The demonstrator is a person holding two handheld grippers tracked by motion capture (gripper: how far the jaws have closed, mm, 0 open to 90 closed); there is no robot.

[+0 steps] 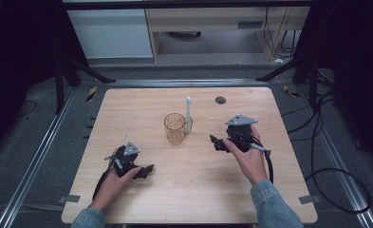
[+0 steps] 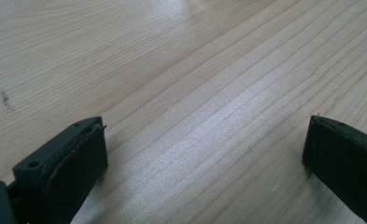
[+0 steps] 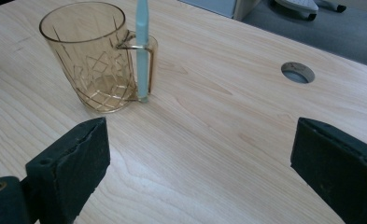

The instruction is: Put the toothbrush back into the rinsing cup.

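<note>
A clear amber cup (image 1: 175, 128) (image 3: 84, 59) with a cut pattern stands upright mid-table. A pale blue toothbrush (image 1: 188, 115) (image 3: 142, 51) stands upright through the loop of the cup's handle, its lower end on the table. My right gripper (image 1: 218, 143) (image 3: 200, 163) hovers right of the cup, pointing toward it, open with nothing between its jaws. My left gripper (image 1: 144, 171) (image 2: 204, 158) rests low at the front left, open over bare wood, well away from the cup.
The light wooden table (image 1: 198, 194) has a round cable hole (image 1: 220, 99) (image 3: 298, 73) behind and to the right of the cup. Metal rails, black stand legs and cables (image 1: 326, 175) lie on the floor around the table.
</note>
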